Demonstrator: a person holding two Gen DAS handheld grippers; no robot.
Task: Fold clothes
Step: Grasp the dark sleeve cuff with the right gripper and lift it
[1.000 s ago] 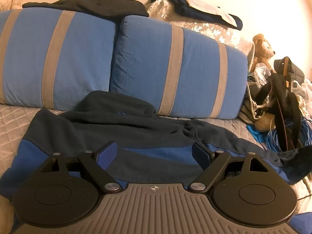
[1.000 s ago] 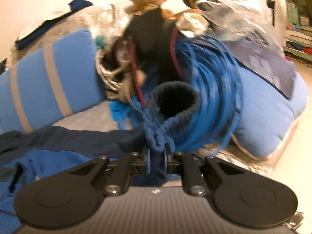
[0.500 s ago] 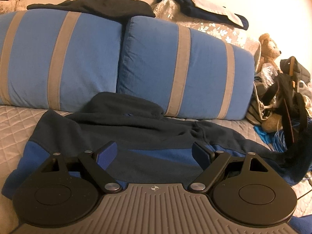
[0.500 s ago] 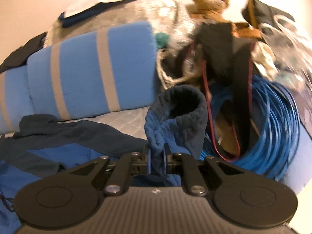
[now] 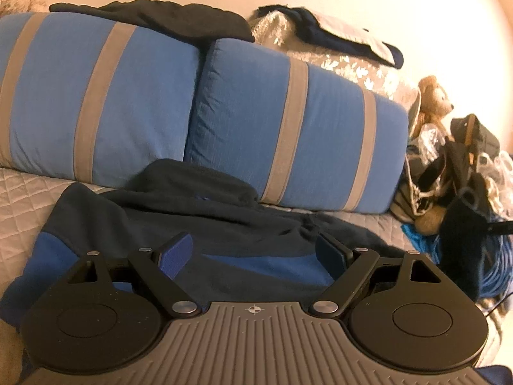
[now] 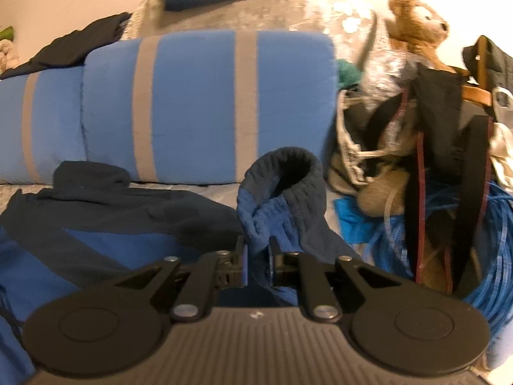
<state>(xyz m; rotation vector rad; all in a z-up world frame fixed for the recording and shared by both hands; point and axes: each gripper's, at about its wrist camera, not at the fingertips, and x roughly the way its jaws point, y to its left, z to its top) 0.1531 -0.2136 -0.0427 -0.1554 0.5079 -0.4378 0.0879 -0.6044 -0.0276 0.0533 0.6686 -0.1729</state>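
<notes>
Presently noted: right hand-held gripper (image 6: 258, 261) clamped on ribbed cuff (image 6: 282, 192) of navy-and-blue fleece sweatshirt (image 5: 224, 224); left hand-held gripper (image 5: 253, 253) spread wide above it, empty.

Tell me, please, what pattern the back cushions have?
Blue with vertical grey-beige stripes; the cushions show best in the left wrist view.

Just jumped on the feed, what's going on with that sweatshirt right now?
A person is folding a navy and blue sweatshirt spread on the quilted sofa seat. The right gripper is shut on the sleeve cuff and holds it up off the seat, in front of the striped cushions. The left gripper is open above the body of the sweatshirt, gripping nothing. No fold is laid yet.
</notes>
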